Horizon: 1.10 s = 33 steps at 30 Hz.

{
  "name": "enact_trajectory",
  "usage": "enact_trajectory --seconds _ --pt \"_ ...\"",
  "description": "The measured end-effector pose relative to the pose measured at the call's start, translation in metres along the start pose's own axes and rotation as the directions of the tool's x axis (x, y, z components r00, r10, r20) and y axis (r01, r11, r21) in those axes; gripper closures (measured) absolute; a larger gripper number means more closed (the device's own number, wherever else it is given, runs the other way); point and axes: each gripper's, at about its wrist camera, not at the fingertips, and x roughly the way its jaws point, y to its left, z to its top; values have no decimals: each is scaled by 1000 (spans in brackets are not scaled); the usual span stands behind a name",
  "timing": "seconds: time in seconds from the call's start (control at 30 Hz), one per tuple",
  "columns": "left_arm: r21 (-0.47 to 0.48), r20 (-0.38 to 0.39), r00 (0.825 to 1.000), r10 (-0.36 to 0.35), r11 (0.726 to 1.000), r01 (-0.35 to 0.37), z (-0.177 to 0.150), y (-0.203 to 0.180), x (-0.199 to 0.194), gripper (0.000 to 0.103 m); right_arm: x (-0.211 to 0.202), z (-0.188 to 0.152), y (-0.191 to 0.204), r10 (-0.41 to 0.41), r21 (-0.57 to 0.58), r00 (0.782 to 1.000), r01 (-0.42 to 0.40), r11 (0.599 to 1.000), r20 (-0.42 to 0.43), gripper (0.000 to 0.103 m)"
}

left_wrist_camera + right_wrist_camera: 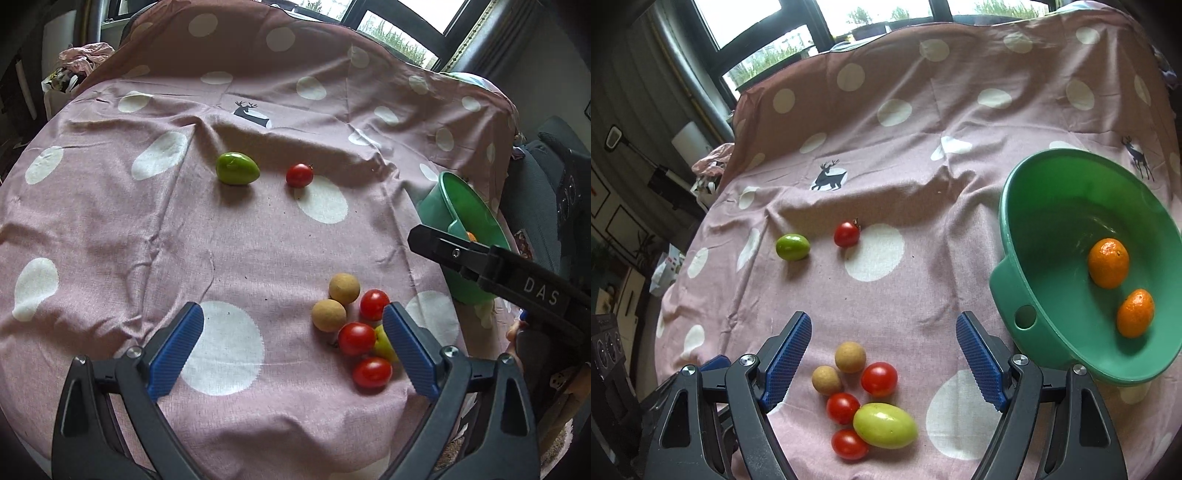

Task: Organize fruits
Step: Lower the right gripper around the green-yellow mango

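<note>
Where the pink spotted cloth [905, 166] lies flattest, a cluster of fruit sits close together: three red tomatoes [879, 379], two round tan fruits [850, 356] and one pale green oval fruit [885, 425], most of them touching a neighbour. Farther back on the cloth, well apart from the cluster, lie a darker green oval fruit [792, 247] and a single red tomato [846, 234] with a stem, near each other but not touching. At the right stands a green bowl [1027, 258] with a holed tab on its rim, tilted toward the camera; inside it rest two oranges [1108, 262], just beside one another. Right gripper [882, 336]: jaws wide apart, holding nothing, hovering above the cluster with the blue pads to either side of it. Left gripper [293, 343]: jaws likewise spread and empty, its right pad overlapping the pale green fruit in the left wrist view, so that only part of that fruit shows there. Across the right of the same view, the dark body of the other gripper [498, 269] covers part of the bowl. Surroundings: deer prints [829, 177] on the cloth, windows [768, 33] behind the table, a bundle of crumpled pink fabric [88, 55] at the far left edge.
</note>
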Motion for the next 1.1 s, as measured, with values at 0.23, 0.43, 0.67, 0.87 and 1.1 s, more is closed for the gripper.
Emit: enact_trajectory --seconds 0.23,0.43,0.67,0.87,1.1 --pt "56 -72 994 -86 994 90 -11 -23 7 19 -5 -25 -7 39 28 998 -38 999 -49 22" --pt "129 -117 982 -148 978 163 -22 -49 16 43 -10 -34 -22 89 106 994 -83 991 -55 46" --pt "180 -119 976 -181 963 201 -27 -67 24 62 4 -44 -28 173 170 977 -151 974 -123 53" --pt "224 -124 975 -186 952 210 -31 -78 28 65 15 -49 -29 198 197 967 -165 966 -163 54" --pt "215 -122 976 -180 955 203 -28 -73 31 65 15 -49 -30 188 191 969 -156 969 -161 54"
